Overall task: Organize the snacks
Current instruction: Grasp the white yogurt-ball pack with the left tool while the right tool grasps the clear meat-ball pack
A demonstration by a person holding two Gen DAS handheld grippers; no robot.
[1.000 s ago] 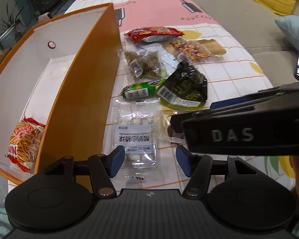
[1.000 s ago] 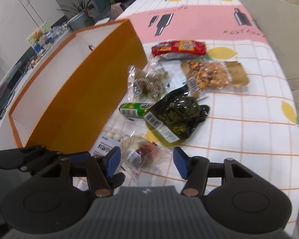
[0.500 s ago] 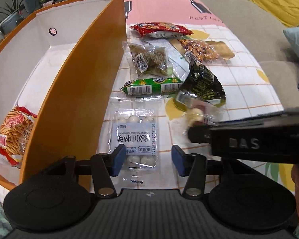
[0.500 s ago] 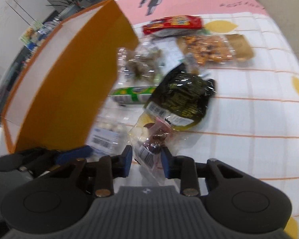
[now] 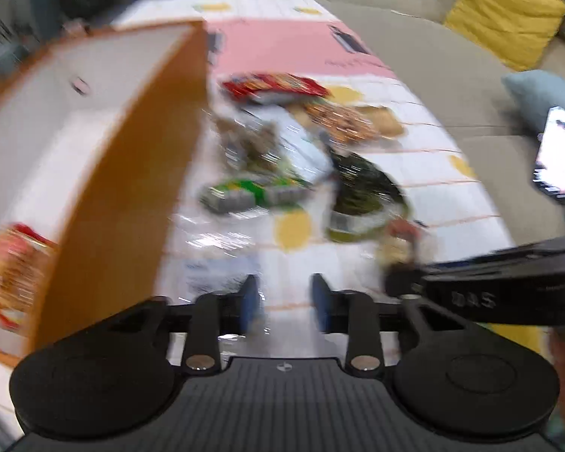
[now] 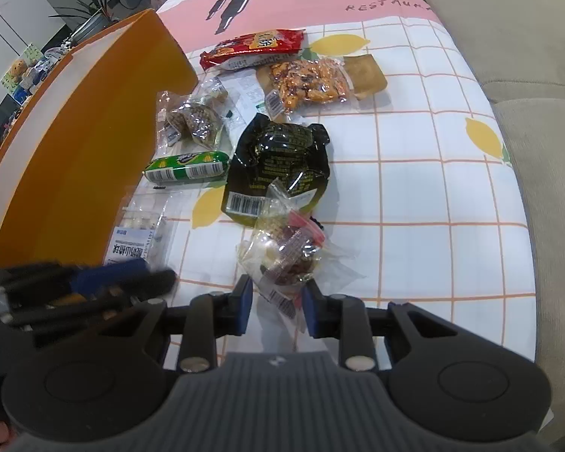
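The right tool [image 6: 275, 303], wide apart a second ago, is now narrowed around the clear candy bag [image 6: 288, 252] near the tabletop's [image 6: 414, 196] near edge. The left tool [image 5: 285, 303] is held open, empty. The box [image 6: 94, 143] lies left, awaiting it.

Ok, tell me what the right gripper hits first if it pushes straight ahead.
The right gripper would first meet the clear candy bag, whose near end already lies between its fingers; the black packet lies beyond.

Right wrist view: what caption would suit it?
Right gripper closing on a clear candy bag beside the orange box.
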